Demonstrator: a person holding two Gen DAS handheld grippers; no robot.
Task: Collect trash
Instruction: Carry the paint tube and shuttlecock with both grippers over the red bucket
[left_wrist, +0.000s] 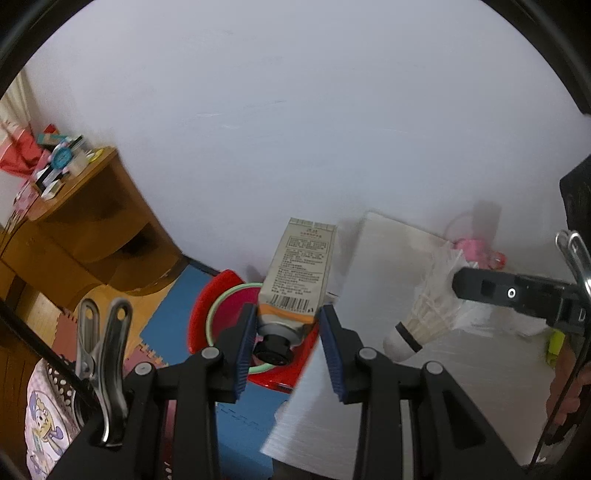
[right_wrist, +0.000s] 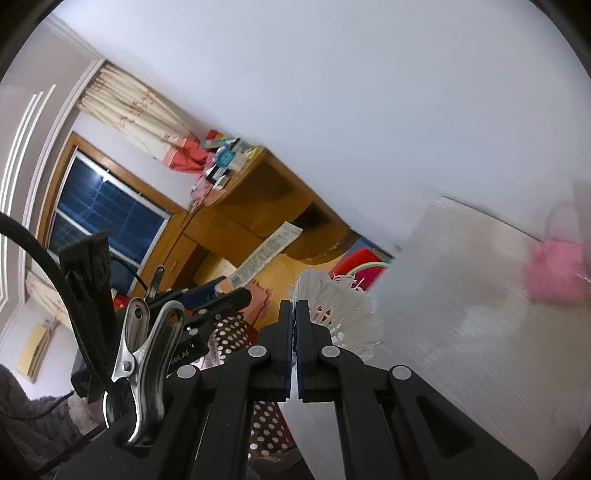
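My left gripper is shut on a beige squeeze tube with a barcode. Its black cap points toward the camera. The tube hangs over a red bin with a green inner rim that stands on the floor beside the white table. My right gripper is shut on the feathers of a white shuttlecock. In the left wrist view the right gripper holds that shuttlecock above the table, cork end down. The right wrist view also shows the left gripper, the tube and the red bin.
A wooden desk piled with small items stands against the wall at the left. Blue and pink foam mats cover the floor by the bin. A blurred pink object lies on the table's far side. Dotted fabric hangs below the grippers.
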